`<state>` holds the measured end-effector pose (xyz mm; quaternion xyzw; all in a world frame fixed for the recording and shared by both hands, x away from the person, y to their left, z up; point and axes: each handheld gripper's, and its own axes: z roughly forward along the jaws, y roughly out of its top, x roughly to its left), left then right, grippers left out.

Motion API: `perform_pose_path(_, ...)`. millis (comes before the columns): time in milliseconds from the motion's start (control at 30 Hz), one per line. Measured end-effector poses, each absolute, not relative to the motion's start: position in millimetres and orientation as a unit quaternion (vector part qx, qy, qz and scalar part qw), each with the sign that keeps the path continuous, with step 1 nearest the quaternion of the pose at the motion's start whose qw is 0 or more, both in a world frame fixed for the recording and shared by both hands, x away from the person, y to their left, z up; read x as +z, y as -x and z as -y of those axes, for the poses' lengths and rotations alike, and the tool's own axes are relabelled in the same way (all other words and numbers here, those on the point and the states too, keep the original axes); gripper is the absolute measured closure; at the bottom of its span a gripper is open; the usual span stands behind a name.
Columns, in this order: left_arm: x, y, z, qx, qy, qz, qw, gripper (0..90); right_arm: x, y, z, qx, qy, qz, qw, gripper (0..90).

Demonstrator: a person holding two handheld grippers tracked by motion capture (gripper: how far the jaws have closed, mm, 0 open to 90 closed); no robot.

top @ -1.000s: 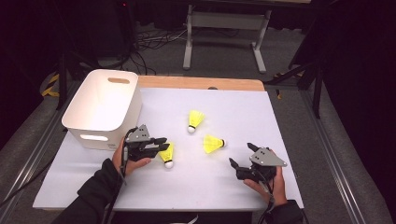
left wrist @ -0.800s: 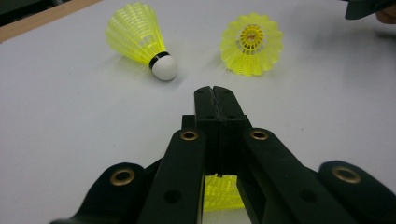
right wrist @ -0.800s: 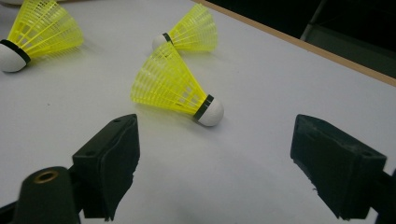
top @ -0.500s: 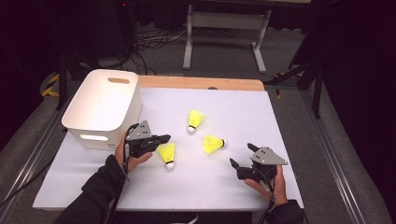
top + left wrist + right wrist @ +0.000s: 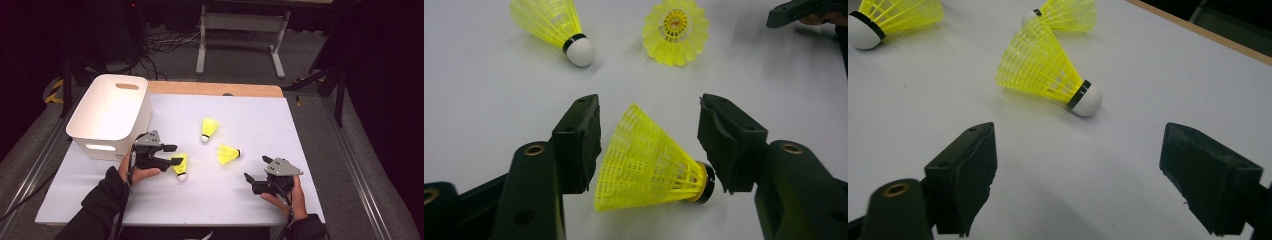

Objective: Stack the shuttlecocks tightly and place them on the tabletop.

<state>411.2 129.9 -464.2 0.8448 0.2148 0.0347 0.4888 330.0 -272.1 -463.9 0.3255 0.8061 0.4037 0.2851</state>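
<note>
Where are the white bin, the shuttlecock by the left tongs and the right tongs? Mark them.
white bin (image 5: 82,131), high view, near rim
shuttlecock (image 5: 644,160), left gripper view, yellow skirt
right tongs (image 5: 250,179), high view, between the tips

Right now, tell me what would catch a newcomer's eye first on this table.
Three yellow shuttlecocks on the white table: one mid-table, one to its right, and one lying between the left gripper's fingers, which have just been opening and stand apart from it. A white bin sits at the table's left. The right gripper waits open.
</note>
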Motion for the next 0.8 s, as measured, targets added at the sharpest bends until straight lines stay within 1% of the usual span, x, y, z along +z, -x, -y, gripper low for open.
perform_pose_path(67,-468.6,-412.6,-127.1,0.028,-0.848,-0.216,0.483,44.7,-464.4,-330.3,271.6,0.402,-0.325,-0.808,0.282,16.2)
perform_pose_path(167,-473.9,-413.4,-125.5,0.02,-0.849,-0.217,0.481,49.7,-465.0,-330.6,271.4,0.4,-0.324,-0.811,0.278,16.3)
perform_pose_path(233,-478.1,-413.8,-124.2,0.015,-0.853,-0.214,0.476,57.3,-465.4,-331.0,271.4,0.399,-0.324,-0.812,0.276,16.3)
perform_pose_path(267,-479.6,-413.7,-123.7,0.013,-0.854,-0.212,0.475,58.2,-465.6,-331.1,271.4,0.398,-0.324,-0.813,0.275,16.2)
perform_pose_path(367,-479.9,-413.0,-123.9,0.011,-0.851,-0.211,0.481,65.1,-465.9,-331.3,271.2,0.397,-0.324,-0.814,0.273,16.3)
perform_pose_path(433,-478.3,-412.1,-125.3,0.016,-0.848,-0.211,0.486,72.0,-466.1,-331.3,271.1,0.396,-0.324,-0.815,0.272,16.3)
perform_pose_path(467,-477.6,-412.0,-126.1,0.02,-0.848,-0.211,0.486,73.7,-466.2,-331.4,271.0,0.396,-0.323,-0.815,0.272,16.2)
perform_pose_path(567,-474.0,-410.3,-128.7,0.034,-0.844,-0.204,0.494,83.8,-466.4,-331.5,270.9,0.395,-0.323,-0.816,0.271,16.2)
perform_pose_path(600,-472.7,-409.7,-128.9,0.04,-0.845,-0.201,0.494,85.8,-466.3,-331.6,271.0,0.395,-0.323,-0.816,0.271,16.3)
perform_pose_path(700,-464.4,-408.3,-128.0,0.068,-0.848,-0.194,0.488,87.9,-466.4,-331.7,271.1,0.395,-0.323,-0.816,0.271,16.3)
perform_pose_path(800,-451.4,-407.0,-126.1,0.109,-0.853,-0.195,0.472,88.1,-466.4,-331.9,270.8,0.396,-0.324,-0.816,0.269,16.3)
